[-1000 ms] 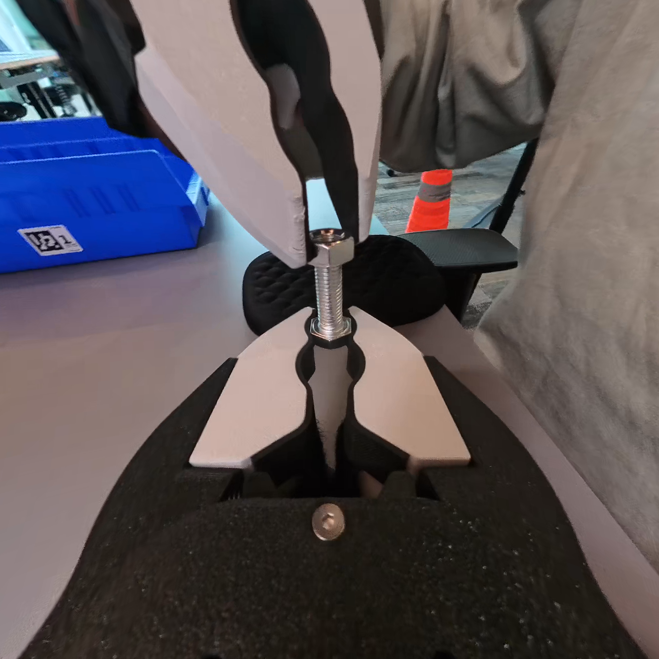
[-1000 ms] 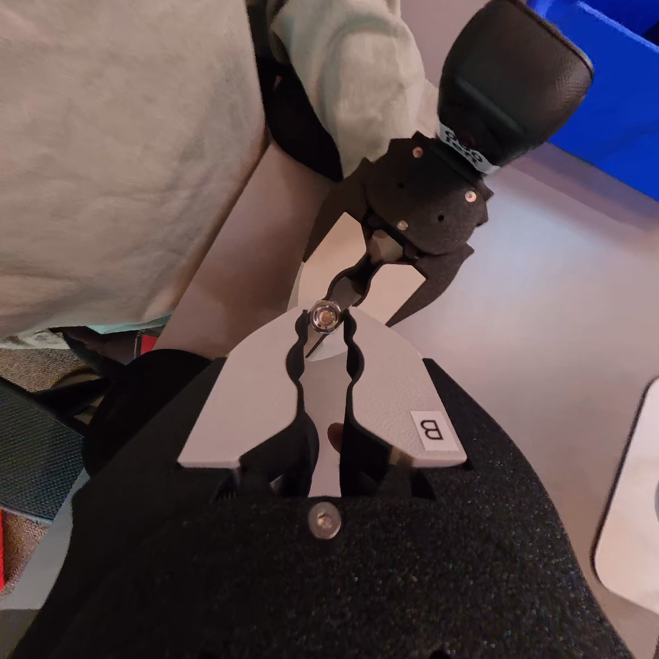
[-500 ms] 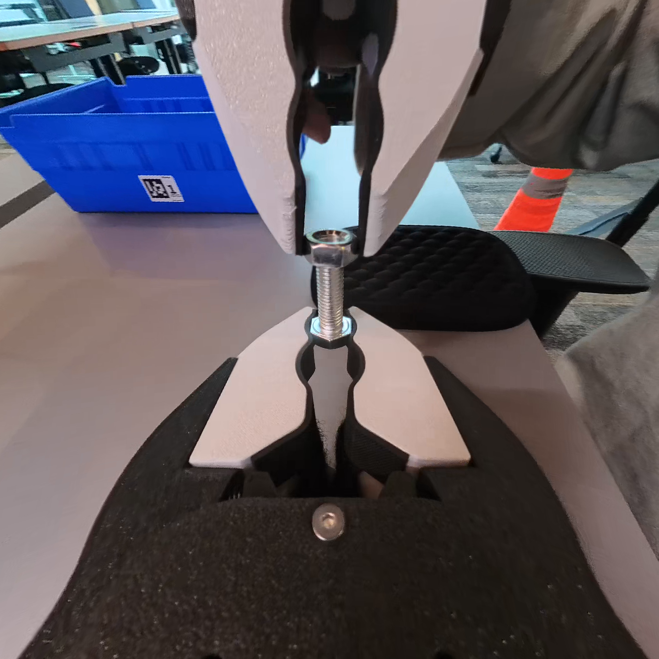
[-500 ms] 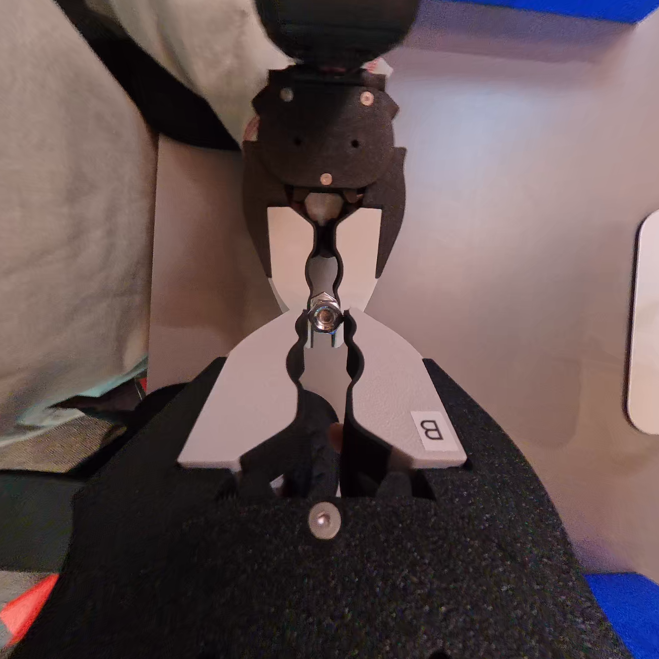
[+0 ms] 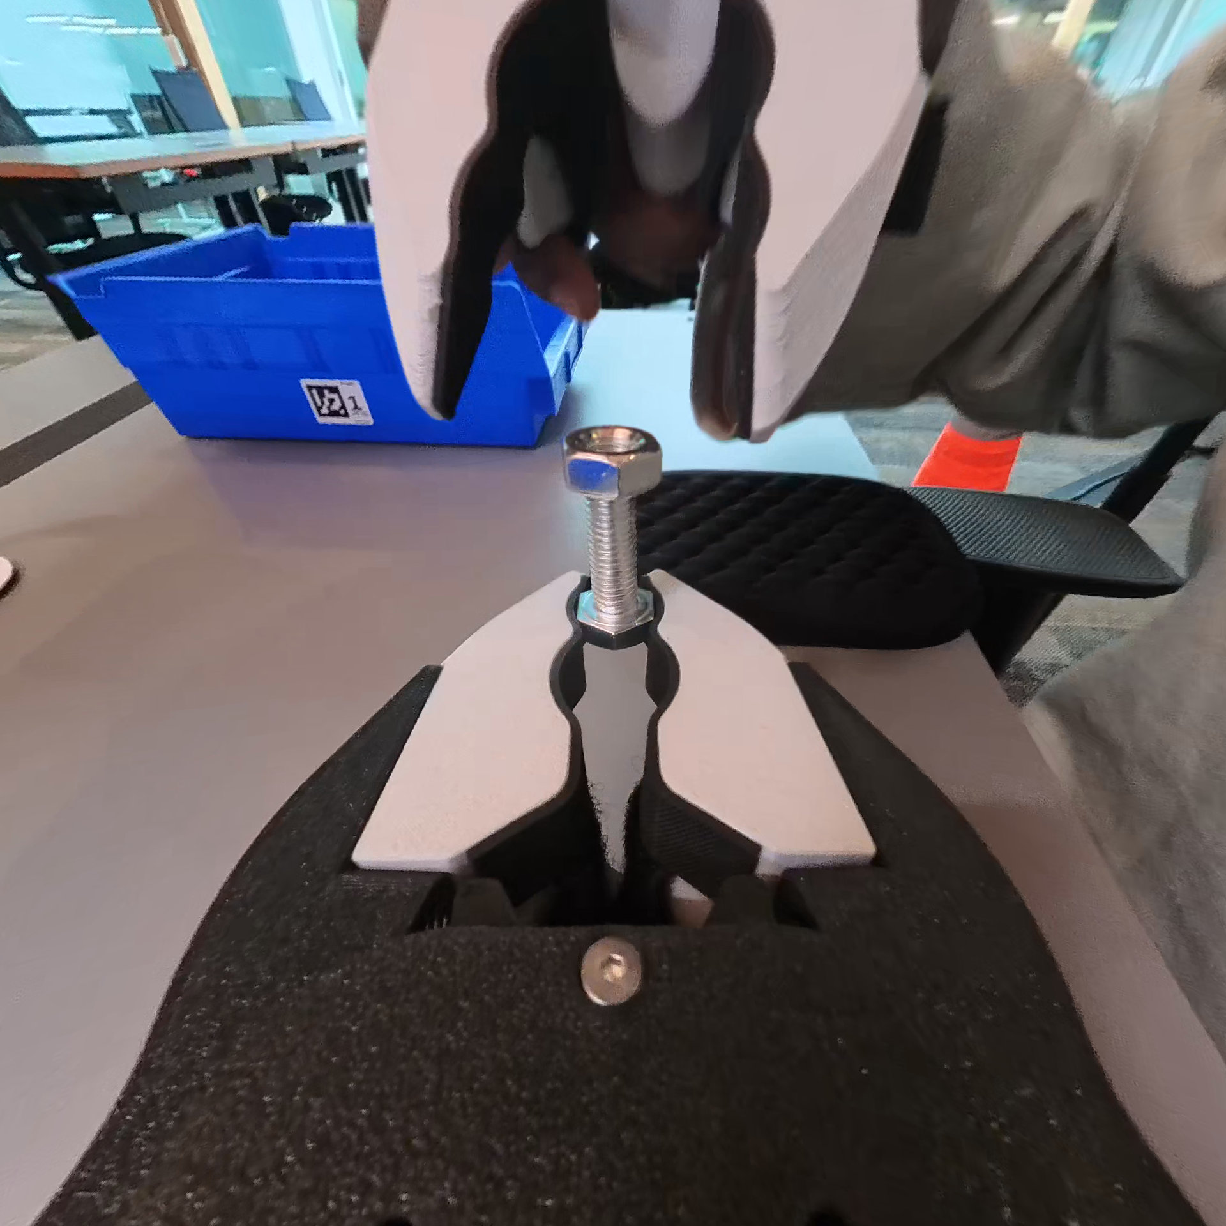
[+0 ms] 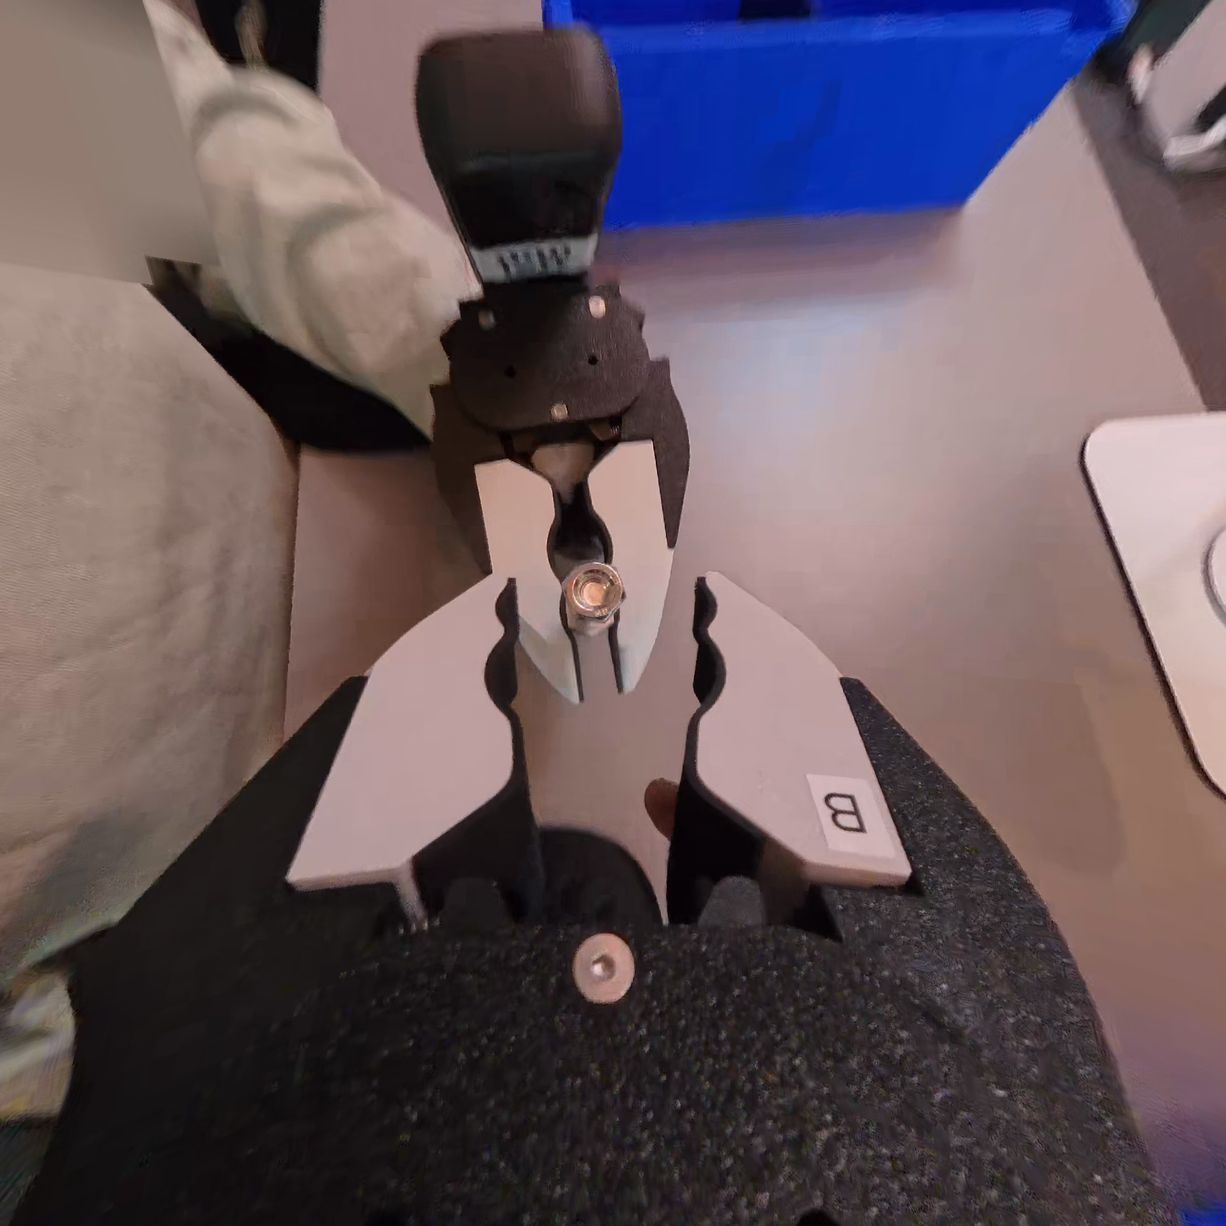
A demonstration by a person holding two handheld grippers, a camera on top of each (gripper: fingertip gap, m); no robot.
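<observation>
In the left wrist view my left gripper (image 5: 613, 597) is shut on a silver hex nut (image 5: 617, 615), which sits in the notch of its black pads. A silver bolt (image 5: 612, 557) is threaded into the nut and stands upright, with its hex head (image 5: 612, 468) free at the top. My right gripper (image 5: 584, 411) hangs open just above the head, and its fingertips (image 5: 441, 398) do not touch it. In the right wrist view my right gripper (image 6: 604, 584) is wide open and empty. The bolt head (image 6: 592, 589) shows between its tips, lower down. The left gripper (image 6: 600, 690) grips below the head.
A blue bin (image 5: 278, 345) stands on the grey table (image 5: 232, 597) at the back left; it also shows in the right wrist view (image 6: 829, 113). A black mesh chair (image 5: 829, 550) and an orange cone (image 5: 968, 458) are beyond the table edge. A white flat plate (image 6: 1167, 564) lies at the right. A person's grey sleeve (image 5: 1028, 232) is close by. The tips of one gripper are about 6 cm away from the tips of the other.
My right gripper was shut on the bolt head; it has opened, let go and drawn back above it. My left gripper keeps its hold on the nut.
</observation>
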